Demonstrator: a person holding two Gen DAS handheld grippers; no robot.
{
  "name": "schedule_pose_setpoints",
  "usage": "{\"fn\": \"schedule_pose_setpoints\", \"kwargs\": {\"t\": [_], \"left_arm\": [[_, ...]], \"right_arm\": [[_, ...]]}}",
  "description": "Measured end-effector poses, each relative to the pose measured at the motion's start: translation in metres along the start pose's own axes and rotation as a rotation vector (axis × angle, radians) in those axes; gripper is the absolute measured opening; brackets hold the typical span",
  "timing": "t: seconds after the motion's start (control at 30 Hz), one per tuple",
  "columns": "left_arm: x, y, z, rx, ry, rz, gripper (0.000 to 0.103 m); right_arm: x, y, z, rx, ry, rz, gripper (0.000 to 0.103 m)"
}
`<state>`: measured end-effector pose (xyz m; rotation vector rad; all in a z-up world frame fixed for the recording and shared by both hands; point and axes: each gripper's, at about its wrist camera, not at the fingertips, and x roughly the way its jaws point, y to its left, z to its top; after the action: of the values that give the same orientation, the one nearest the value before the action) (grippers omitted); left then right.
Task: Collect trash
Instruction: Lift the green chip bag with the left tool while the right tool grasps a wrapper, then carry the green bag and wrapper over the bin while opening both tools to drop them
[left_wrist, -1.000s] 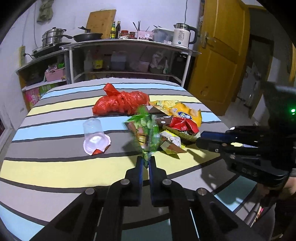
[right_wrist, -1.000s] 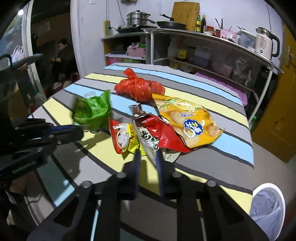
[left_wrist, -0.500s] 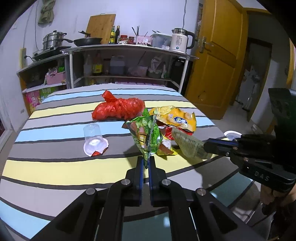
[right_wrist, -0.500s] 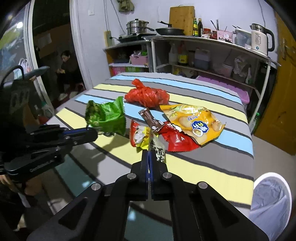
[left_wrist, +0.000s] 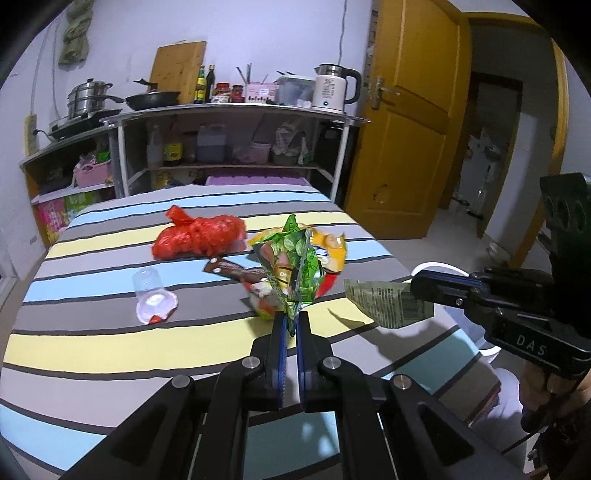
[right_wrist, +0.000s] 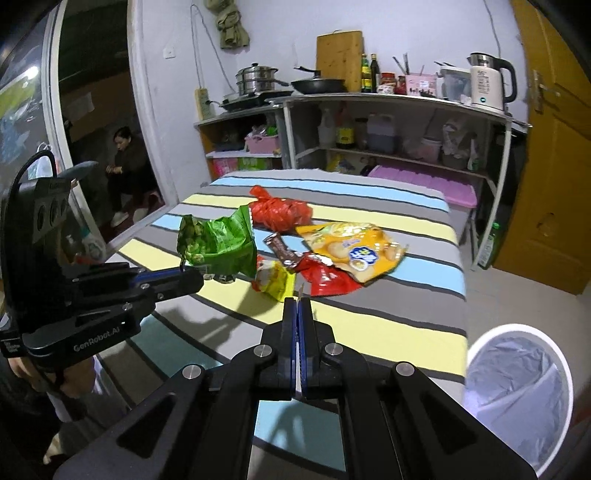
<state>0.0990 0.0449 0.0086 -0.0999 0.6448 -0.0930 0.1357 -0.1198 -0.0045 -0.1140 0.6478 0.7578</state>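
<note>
Gripper arms fill the foreground of both wrist views, and each pair of tongs is clamped on a piece of litter. Nearest in the left wrist view, the left gripper (left_wrist: 291, 320) has its jaws pressed together on the bottom corner of a green snack bag (left_wrist: 293, 271), which stands up off the striped tablecloth (left_wrist: 110, 343) above the fingertips. To its right in that view, the right gripper (left_wrist: 419, 287) pinches a dull olive wrapper (left_wrist: 388, 302) that sticks out sideways past the table edge; a hand (left_wrist: 543, 391) shows under that tool. In the right wrist view the right tool's jaws are closed tight with only a thin sliver of the wrapper showing edge-on between the tips (right_wrist: 300, 295), and the left tool holds the green bag aloft at the left. Down at the lower right of that view, beside the table, stands a white bin (right_wrist: 517, 391) lined with a pale bag. Just beyond the gripper tips, more trash lies on the cloth: a small yellow packet (right_wrist: 275, 282), a red wrapper (right_wrist: 327, 278), a brown bar wrapper (right_wrist: 282, 251) and a large orange chip bag (right_wrist: 351, 249), all overlapping in one cluster. A clear plastic cup (left_wrist: 149, 286) lies on its side to the left of them in the left wrist view, apart from the cluster. Farther back sits a knotted red plastic bag (left_wrist: 199, 238). Behind the table, metal shelves (left_wrist: 229, 147) carry a white kettle (left_wrist: 330, 88), a frying pan (left_wrist: 153, 99) and bottles, with a yellow door (left_wrist: 406, 129) to the right.
</note>
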Motion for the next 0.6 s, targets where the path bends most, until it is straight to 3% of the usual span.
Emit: {"fn": "schedule_pose_setpoints", "kwargs": {"t": [0.6], "left_arm": [[0.039,-0.091,0.023,0.121,0.030,-0.167,0.004]], "right_arm": [[-0.056,-0.072,-0.020,0.137,-0.068,-0.162,0.001]]}}
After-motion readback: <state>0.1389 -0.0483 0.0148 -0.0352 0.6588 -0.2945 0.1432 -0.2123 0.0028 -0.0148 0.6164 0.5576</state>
